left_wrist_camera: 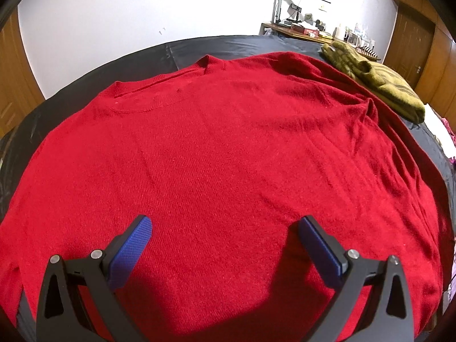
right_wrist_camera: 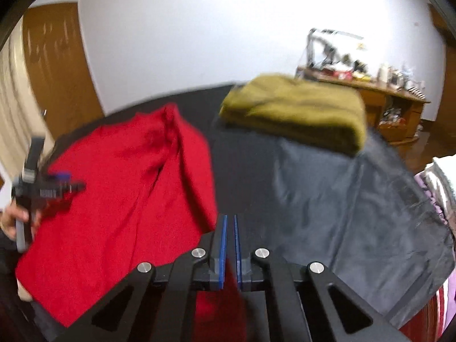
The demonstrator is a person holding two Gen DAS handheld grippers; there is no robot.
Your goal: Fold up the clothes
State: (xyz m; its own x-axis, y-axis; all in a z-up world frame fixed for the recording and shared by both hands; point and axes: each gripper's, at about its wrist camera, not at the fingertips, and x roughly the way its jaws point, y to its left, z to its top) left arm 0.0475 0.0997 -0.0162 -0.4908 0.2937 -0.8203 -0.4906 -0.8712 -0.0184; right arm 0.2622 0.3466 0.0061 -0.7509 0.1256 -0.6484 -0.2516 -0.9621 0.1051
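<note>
White walls and wooden doors surround a bed covered by a black sheet [right_wrist_camera: 327, 199]. Red sweater [left_wrist_camera: 222, 154] lies spread flat across the sheet, neckline at the far side, one sleeve bunched at its right. Folded olive sweater [left_wrist_camera: 379, 79] rests on the sheet beyond it, just beside the red sleeve. Left gripper [left_wrist_camera: 225, 245] hovers over the red sweater's lower part, jaws spread wide. Right gripper [right_wrist_camera: 229, 245] has its jaws pressed nearly together, apparently on nothing, though motion blur limits certainty.
</note>
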